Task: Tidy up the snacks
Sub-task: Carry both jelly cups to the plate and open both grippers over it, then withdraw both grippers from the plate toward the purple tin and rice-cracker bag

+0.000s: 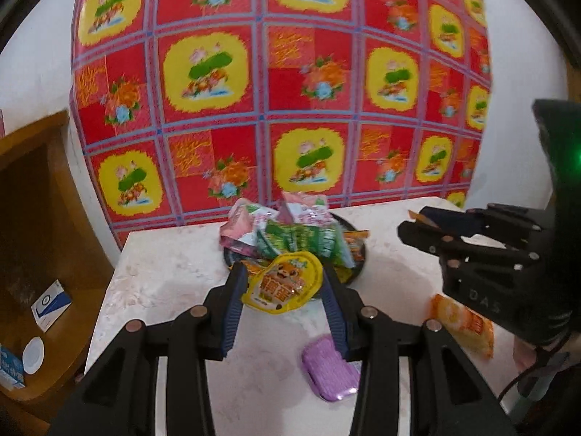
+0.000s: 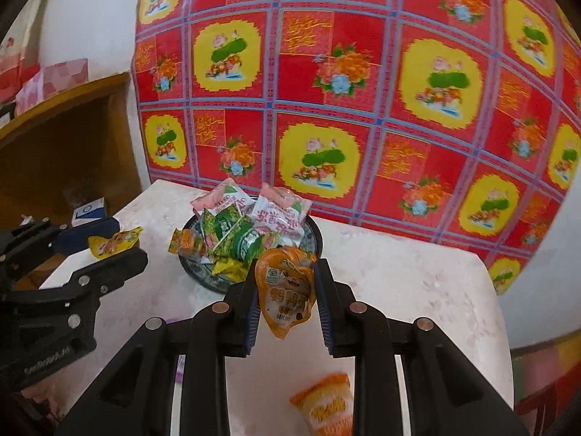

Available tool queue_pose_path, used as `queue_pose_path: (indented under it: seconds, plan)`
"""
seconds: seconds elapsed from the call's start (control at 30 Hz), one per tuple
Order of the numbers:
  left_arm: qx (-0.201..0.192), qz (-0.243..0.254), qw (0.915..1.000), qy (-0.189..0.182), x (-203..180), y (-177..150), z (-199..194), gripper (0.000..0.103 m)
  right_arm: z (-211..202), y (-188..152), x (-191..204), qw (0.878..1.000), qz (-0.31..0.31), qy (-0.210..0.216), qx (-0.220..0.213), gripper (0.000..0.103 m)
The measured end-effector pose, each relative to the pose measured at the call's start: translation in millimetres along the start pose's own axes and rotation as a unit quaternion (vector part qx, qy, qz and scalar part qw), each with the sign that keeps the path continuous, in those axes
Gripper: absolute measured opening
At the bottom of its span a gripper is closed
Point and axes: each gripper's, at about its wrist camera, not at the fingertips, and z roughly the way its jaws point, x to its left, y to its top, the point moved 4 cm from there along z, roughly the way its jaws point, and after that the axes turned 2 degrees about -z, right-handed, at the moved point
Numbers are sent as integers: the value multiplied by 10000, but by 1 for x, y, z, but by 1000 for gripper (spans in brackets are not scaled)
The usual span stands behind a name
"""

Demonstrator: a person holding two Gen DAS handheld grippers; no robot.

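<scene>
Packets like these weigh almost nothing and crinkle, so I pinch their flat sealed edges. My left gripper clamps the yellow pack, my right gripper the orange pack, both above the table, just short of the heaped dish.
</scene>
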Motion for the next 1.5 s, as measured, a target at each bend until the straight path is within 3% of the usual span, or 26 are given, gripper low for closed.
queue_pose_path:
  seconds: [0.43,0.67,0.87,1.13,1.4,1.5]
  plan:
    - [281,203,9991,231,23,42,50,43,57,30,-4,9987,-277,239,347,28]
    - [552,115,9984,90,27,52,90,43,88,45,1,9960,-482,438,617,28]
    - [444,-93,9989,-108,29,61,105,43,111,52,-5,9948,-254,634,749,28]
    - [571,-223,9980,-152,36,50,121,43,123,47,-12,9946,70,703,766,29]
    - [345,-63,9991,-253,30,43,114,45,122,37,-14,9933,269,786,803,29]
    - [306,-100,9991,-269,31,44,114,49,121,37,-10,9944,132,740,748,34]
